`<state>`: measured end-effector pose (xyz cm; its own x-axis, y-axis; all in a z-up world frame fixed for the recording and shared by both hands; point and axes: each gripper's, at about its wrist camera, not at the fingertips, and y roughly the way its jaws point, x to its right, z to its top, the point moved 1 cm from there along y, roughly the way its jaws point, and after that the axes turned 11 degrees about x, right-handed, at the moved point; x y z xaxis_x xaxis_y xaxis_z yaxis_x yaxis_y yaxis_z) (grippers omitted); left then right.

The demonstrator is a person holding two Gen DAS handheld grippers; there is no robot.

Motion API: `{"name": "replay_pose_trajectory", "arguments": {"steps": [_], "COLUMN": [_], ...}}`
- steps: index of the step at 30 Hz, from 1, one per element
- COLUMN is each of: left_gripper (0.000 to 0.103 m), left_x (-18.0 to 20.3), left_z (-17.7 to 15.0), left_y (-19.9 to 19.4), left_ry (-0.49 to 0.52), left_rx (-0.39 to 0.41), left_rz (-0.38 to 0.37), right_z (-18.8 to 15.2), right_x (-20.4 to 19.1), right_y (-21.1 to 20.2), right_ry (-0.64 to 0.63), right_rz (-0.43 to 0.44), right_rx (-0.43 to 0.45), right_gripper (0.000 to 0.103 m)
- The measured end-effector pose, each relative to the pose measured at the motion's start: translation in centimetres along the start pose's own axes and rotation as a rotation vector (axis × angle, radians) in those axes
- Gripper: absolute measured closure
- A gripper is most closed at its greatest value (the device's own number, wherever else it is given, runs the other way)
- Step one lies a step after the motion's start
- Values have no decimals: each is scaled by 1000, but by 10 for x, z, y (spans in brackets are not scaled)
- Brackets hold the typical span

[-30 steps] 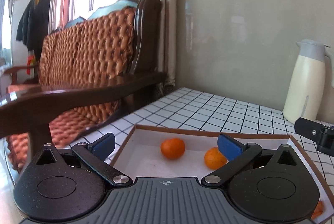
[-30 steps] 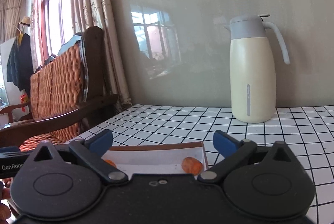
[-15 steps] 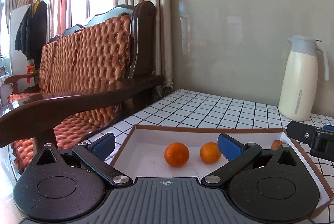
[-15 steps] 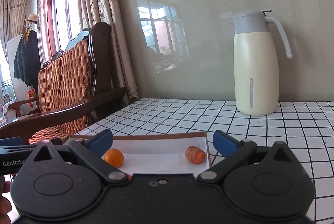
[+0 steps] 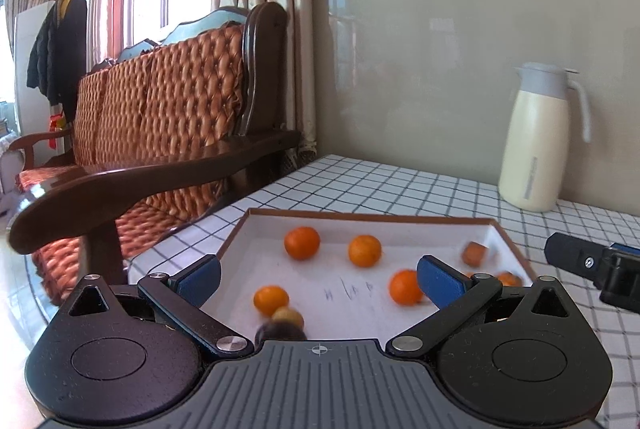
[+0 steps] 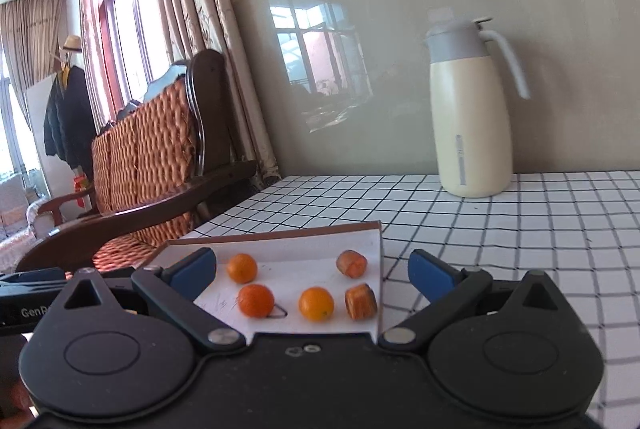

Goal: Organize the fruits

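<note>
A shallow tray (image 5: 360, 216) with a white floor and brown rim lies on the checked table. Several small oranges (image 5: 302, 243) rest in it, plus two brownish cut pieces (image 5: 474, 254) at its right end. A blurred yellowish fruit (image 5: 287, 316) and a dark one sit at the near edge. My left gripper (image 5: 319, 278) hovers open over the tray's near side, holding nothing. The right wrist view shows the tray (image 6: 280, 234) with three oranges (image 6: 256, 300) and two cut pieces (image 6: 361, 302). My right gripper (image 6: 313, 270) is open and empty above the tray's right corner.
A cream thermos jug (image 5: 534, 141) (image 6: 472, 117) stands at the back of the table by the wall. A wooden sofa with quilted orange cushions (image 5: 160, 109) borders the table's left side. The right gripper's body (image 5: 592, 265) juts in beside the tray.
Both cameras have risen and tipped down, so more of the tray floor and more fruit show. Both grippers stay open and empty.
</note>
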<state>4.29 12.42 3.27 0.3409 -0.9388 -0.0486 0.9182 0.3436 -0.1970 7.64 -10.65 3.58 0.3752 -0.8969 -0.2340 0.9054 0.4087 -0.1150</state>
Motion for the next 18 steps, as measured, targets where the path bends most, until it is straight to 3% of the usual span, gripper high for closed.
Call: {"name": "replay_pose_trajectory", "arguments": {"steps": [10,18], "left_gripper": [0,0], "left_x": [3,0], "left_z": [13,18], "left_y": [-112,-163], "left_ry": [10,35], "left_rx": [27,38], "left_rz": [-78,-112], "right_z": [27,34], "right_x": [-2,-17], "right_y": [-107,-138], "right_ry": [46,7], "right_rz": [-75,-101], "right_rx": [60,54], "right_gripper": [6,6]}}
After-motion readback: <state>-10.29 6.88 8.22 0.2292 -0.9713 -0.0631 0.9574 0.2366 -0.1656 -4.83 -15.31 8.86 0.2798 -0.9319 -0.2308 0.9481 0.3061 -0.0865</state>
